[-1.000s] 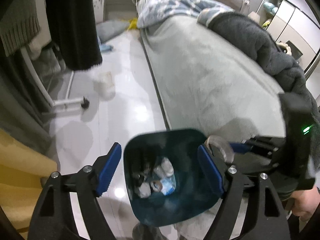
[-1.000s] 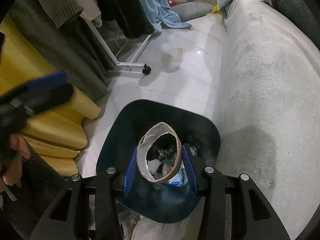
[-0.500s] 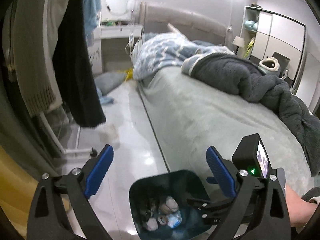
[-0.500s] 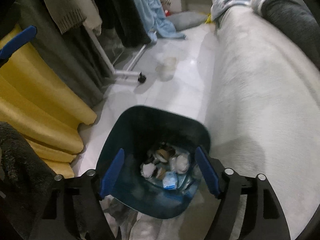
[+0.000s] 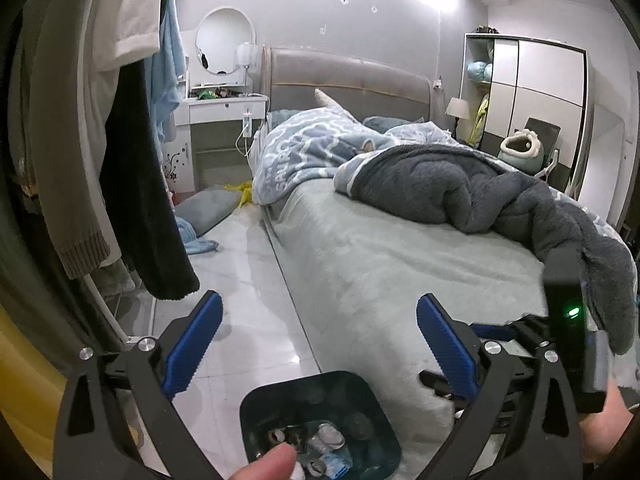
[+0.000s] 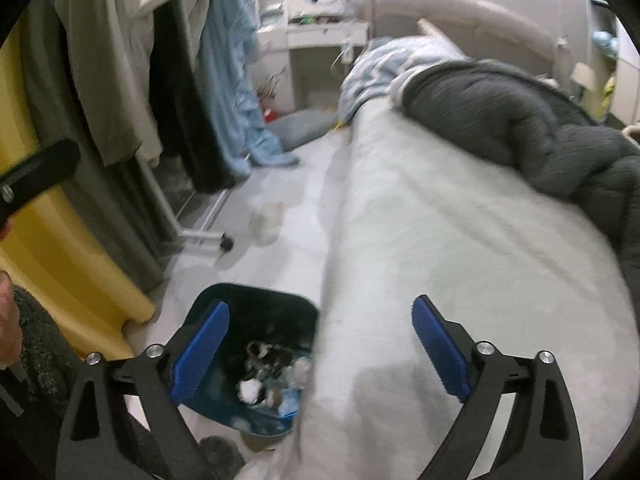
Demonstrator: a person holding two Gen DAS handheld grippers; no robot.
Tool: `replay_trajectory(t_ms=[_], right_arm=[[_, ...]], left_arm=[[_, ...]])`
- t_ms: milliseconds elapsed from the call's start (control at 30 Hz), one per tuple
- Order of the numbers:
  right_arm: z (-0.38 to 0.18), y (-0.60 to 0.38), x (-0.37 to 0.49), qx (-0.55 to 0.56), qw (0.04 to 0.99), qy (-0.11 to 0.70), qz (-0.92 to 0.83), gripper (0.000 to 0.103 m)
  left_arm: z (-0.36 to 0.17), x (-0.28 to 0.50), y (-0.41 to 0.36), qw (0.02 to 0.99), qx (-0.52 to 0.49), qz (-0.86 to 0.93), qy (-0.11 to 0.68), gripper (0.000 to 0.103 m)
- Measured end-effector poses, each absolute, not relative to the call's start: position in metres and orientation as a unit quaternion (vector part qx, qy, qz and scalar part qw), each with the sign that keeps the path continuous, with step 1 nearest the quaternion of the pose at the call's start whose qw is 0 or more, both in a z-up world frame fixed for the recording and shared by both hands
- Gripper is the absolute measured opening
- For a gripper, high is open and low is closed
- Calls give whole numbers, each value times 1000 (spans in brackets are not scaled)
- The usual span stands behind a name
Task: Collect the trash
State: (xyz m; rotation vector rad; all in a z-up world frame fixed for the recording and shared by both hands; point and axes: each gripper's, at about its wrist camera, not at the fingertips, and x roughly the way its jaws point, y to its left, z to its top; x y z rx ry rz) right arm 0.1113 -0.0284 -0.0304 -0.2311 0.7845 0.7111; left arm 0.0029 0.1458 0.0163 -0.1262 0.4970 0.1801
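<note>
Tongs (image 6: 320,354) over half-hidden bin (image 6: 256,304)

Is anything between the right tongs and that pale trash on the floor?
Nothing visible blocks it. The right tongs have just been opening, empty, above the bin; only bare floor lies from there to the pale trash by the rack's wheel.

Bare floor (image 5: 240,280) between bed (image 5: 400,264) and hanging clothes (image 5: 144,200)

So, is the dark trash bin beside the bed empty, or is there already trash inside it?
Not empty. The trash bin stands open-topped on the floor, and crumpled white and blue bits lie on its bottom; the upper part is unfilled.
</note>
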Motion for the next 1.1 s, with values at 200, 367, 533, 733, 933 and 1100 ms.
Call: replay_trajectory(t_ms=[200, 367, 533, 733, 933, 1100], right_arm=[[-15, -73, 96, -97, 886, 339, 300, 99], [5, -120, 82, -66, 914, 306, 260, 99], [21, -164, 64, -46, 934, 278, 221, 99], [15, -183, 37, -44, 942, 269, 196, 100], [-4, -196, 28, -30, 944, 276, 175, 100], [-3, -184, 21, -35, 947, 264, 177, 100]], left_arm=[[25, -6, 122, 968, -49, 80, 231, 100], [30, -13, 104, 971, -40, 74, 224, 100], [35, -19, 83, 975, -27, 69, 210, 100], [39, -23, 64, 977, -15, 60, 202, 100], [37, -26, 49, 979, -2, 42, 201, 100], [33, -23, 45, 978, -2, 35, 206, 100]])
